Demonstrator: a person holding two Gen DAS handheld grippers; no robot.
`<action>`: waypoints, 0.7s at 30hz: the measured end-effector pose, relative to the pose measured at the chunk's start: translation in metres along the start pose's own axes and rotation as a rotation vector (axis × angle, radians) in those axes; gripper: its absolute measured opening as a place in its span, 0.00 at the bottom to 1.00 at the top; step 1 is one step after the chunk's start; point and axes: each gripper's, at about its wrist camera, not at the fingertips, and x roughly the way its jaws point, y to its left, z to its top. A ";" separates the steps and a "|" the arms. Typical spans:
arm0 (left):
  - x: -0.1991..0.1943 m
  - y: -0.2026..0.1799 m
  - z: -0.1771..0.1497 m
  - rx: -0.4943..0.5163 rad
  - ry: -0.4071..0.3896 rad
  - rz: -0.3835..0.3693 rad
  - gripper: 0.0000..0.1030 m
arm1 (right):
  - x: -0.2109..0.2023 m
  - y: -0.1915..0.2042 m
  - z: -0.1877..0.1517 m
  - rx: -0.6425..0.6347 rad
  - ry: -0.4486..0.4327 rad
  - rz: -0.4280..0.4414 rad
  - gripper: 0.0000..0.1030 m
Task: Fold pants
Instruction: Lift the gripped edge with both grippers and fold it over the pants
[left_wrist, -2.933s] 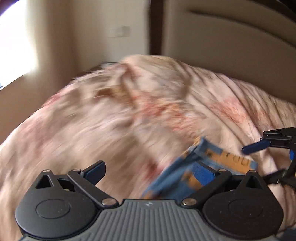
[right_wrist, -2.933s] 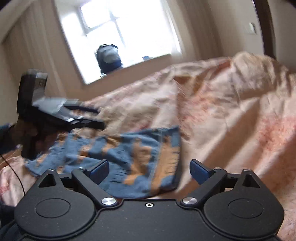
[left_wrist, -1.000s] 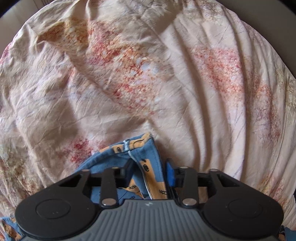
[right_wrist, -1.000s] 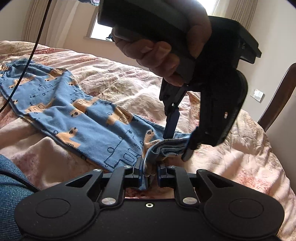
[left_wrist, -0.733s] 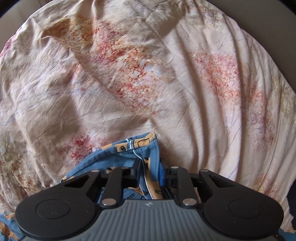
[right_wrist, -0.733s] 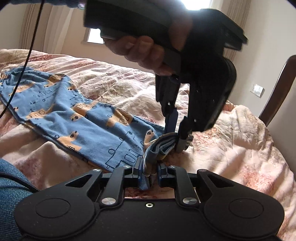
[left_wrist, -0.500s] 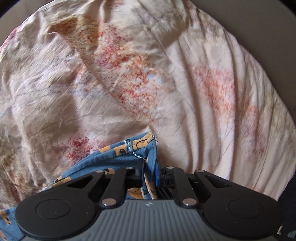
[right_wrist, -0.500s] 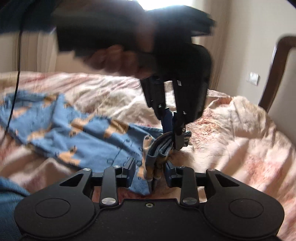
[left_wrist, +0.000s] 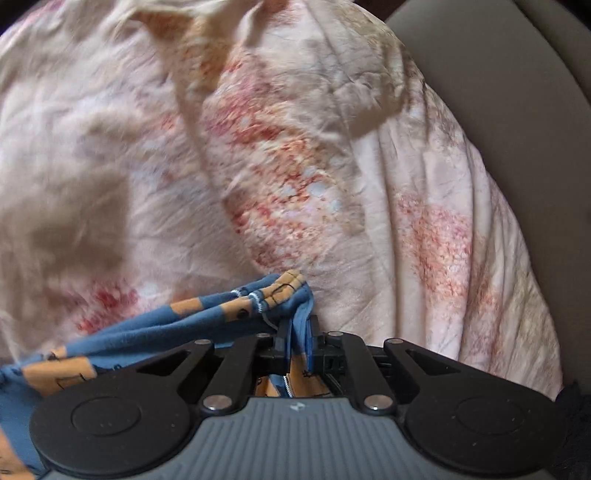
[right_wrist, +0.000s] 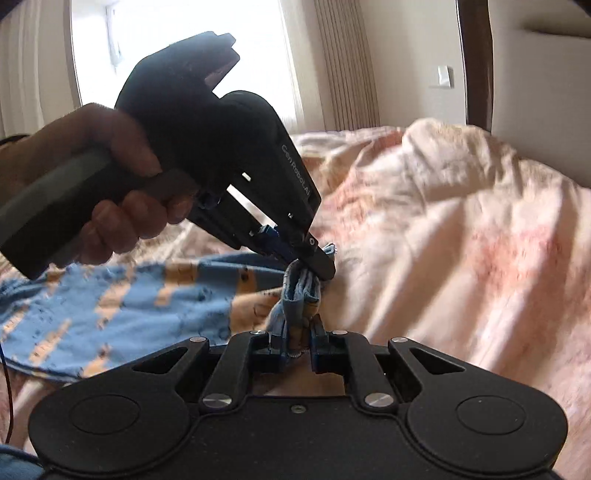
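Observation:
The pants (right_wrist: 122, 306) are blue with orange print and lie spread on the bed toward the left in the right wrist view. My left gripper (left_wrist: 297, 332) is shut on a bunched edge of the pants (left_wrist: 207, 317). It also shows in the right wrist view (right_wrist: 314, 264), held by a hand, pinching the same bunch from above. My right gripper (right_wrist: 297, 345) is shut on the pants just below it, and the fabric is stretched short between the two.
A wrinkled pink floral bedspread (left_wrist: 295, 147) covers the bed (right_wrist: 461, 240). A padded headboard (left_wrist: 517, 110) stands at the right. A bright window (right_wrist: 177, 55) with curtains is behind, and a dark wooden post (right_wrist: 474, 62) at the upper right.
Both grippers closed on the pants edge and have lifted it off the bed. The left gripper swung from upright above the fabric to a slanted hold, pulling the fabric taut.

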 end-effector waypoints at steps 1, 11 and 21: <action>-0.002 0.002 -0.002 -0.004 -0.012 -0.017 0.07 | -0.001 0.000 -0.001 0.003 0.002 -0.002 0.12; -0.083 0.035 -0.010 0.035 -0.108 -0.239 0.07 | -0.030 0.042 0.018 -0.201 -0.084 0.010 0.12; -0.185 0.102 -0.050 -0.007 -0.228 -0.264 0.07 | -0.046 0.138 0.054 -0.565 -0.063 0.185 0.12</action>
